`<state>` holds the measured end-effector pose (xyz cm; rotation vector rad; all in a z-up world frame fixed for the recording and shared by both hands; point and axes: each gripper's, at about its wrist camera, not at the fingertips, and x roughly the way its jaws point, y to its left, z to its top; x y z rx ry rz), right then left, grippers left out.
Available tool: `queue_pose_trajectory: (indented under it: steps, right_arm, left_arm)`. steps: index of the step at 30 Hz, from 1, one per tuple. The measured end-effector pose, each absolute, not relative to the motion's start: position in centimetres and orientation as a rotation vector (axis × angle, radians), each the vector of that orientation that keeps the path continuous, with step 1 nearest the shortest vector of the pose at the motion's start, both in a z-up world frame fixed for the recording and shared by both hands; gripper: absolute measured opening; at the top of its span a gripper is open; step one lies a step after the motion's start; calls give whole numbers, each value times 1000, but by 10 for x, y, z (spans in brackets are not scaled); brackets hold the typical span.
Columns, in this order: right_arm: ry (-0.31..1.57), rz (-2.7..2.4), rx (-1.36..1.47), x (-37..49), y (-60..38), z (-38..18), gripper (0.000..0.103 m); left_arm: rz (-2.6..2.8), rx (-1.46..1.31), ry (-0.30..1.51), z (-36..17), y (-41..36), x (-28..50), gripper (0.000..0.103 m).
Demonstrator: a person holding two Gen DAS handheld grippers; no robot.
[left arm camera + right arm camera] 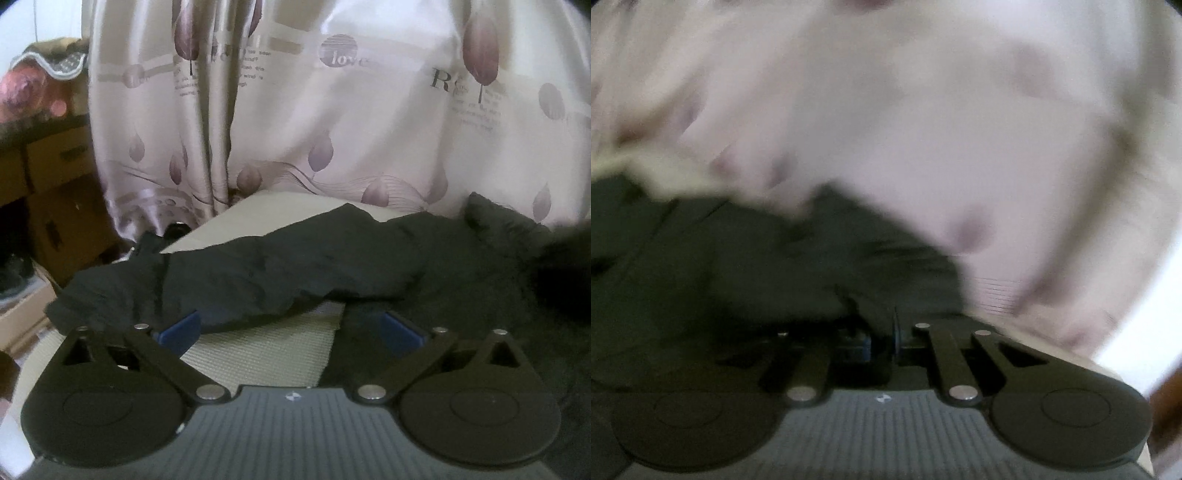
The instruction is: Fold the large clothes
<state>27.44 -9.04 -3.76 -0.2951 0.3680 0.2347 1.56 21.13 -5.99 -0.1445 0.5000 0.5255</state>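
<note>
A black garment (277, 266) lies crumpled across a pale table (266, 210), one long part stretching to the left and a fuzzier part (480, 266) on the right. My left gripper (290, 319) hovers just in front of it, open wide. Its blue pads (179, 330) are far apart, with only the woven mat (258, 354) between them. In the blurred right wrist view, my right gripper (882, 334) has its fingers drawn close together on a fold of the black garment (738, 266), which bunches up right at the tips.
A pale curtain (332, 129) with purple leaf prints hangs directly behind the table and fills the right wrist view (923, 129). Cardboard boxes (55, 170) are stacked at the left. A dark blurred shape (561, 269) sits at the right edge.
</note>
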Motion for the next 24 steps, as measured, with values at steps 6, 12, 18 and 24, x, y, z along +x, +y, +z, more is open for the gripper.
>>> queue_pose_trajectory:
  steps: [6, 12, 18, 24]
  right_arm:
    - [275, -63, -48, 212, -291, 15, 8]
    - [372, -282, 80, 184, -438, -8, 8]
    - [547, -384, 204, 187, -519, -80, 14]
    - [560, -345, 296, 130, -519, -121, 30]
  left_arm:
    - [531, -137, 507, -54, 208, 8, 103]
    - [506, -109, 524, -51, 194, 8, 103]
    - [493, -68, 531, -46, 180, -2, 103]
    - [459, -34, 511, -41, 182, -23, 103]
